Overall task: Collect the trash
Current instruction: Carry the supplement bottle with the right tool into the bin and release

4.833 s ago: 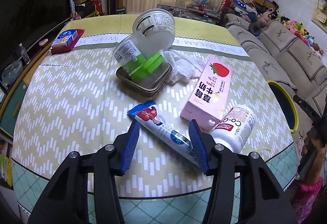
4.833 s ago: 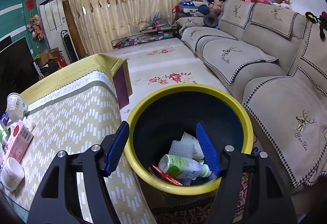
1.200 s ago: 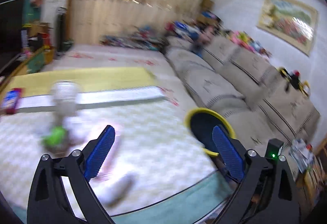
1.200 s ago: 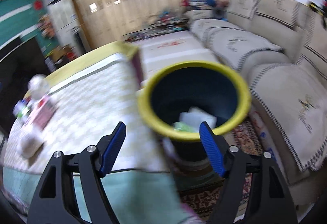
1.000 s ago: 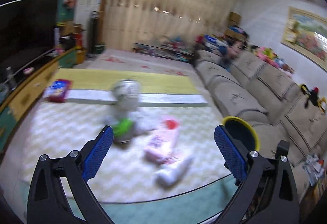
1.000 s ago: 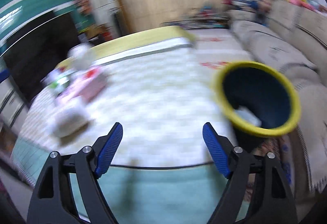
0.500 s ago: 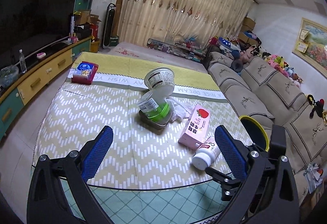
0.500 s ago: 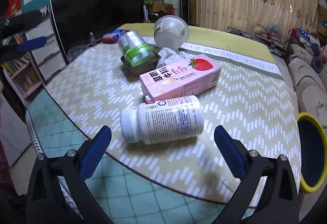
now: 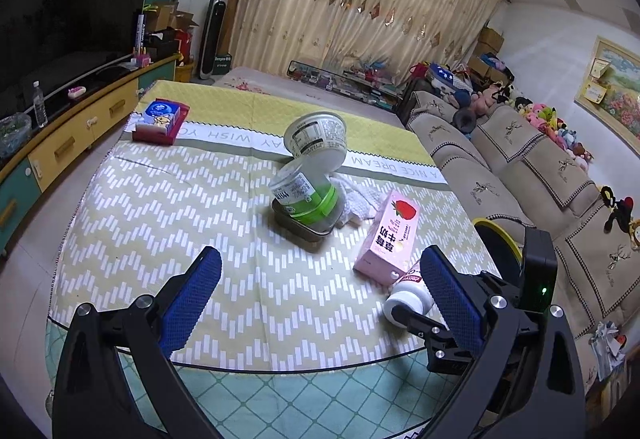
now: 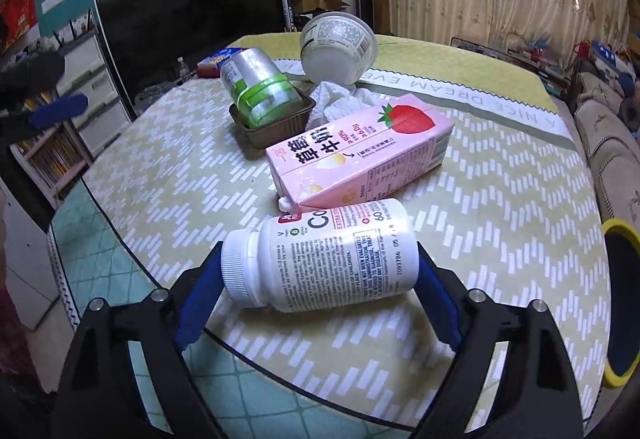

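We find the right gripper [image 10: 318, 289] spread wide, its blue pads flanking the white supplement bottle [image 10: 320, 259], which lies on its side near the table's [image 10: 500, 239] front edge; whether the pads touch it we cannot tell. The pink strawberry milk carton [image 10: 360, 155] lies just behind the bottle. The left gripper [image 9: 320, 303] hangs wide and empty above the table. The yellow-rimmed bin [image 10: 620, 303] stands beside the table.
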`<state>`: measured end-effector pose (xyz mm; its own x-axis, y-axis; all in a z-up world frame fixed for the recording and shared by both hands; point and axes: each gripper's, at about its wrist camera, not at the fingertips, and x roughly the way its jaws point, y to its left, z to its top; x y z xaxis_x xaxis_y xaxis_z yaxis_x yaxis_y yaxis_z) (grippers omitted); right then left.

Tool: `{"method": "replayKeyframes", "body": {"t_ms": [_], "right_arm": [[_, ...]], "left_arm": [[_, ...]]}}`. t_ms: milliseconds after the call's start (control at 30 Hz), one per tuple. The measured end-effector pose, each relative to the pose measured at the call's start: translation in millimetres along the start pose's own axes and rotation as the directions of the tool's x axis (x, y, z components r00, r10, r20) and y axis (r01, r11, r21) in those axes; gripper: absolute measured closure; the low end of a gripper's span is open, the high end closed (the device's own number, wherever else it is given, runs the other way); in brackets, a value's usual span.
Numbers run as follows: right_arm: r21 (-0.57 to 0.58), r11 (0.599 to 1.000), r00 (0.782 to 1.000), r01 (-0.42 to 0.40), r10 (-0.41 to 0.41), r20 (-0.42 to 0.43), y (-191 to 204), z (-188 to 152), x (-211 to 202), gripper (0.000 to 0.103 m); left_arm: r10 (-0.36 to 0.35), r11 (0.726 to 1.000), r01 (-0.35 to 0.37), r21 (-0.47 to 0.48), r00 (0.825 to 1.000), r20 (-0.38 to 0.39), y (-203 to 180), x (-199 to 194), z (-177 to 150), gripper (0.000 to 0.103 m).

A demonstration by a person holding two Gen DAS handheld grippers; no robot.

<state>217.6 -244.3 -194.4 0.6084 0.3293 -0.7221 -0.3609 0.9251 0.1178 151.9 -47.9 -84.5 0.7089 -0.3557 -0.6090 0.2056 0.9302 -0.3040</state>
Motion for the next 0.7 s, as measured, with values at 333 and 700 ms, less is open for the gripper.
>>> {"method": "replayKeyframes", "body": {"t_ms": [333,700], "right_arm": [[0.079,0.997,0.998,0.022,-0.026,0.049,-16.5,-10.4,-23.6,0.02],[0.289,0.939,0.973,0.185,-0.216,0.08,-119.3,-31.5,-59.8,0.02]], "left_arm": [[-0.005,1.0,0.006,0.014,1.0,-0.019,-6.5,7.9,-2.8,0.005],[-0.009,0.997,0.015,0.073,0.997,-0.071,-33.1,30.4,-6.1,0.005]]}}
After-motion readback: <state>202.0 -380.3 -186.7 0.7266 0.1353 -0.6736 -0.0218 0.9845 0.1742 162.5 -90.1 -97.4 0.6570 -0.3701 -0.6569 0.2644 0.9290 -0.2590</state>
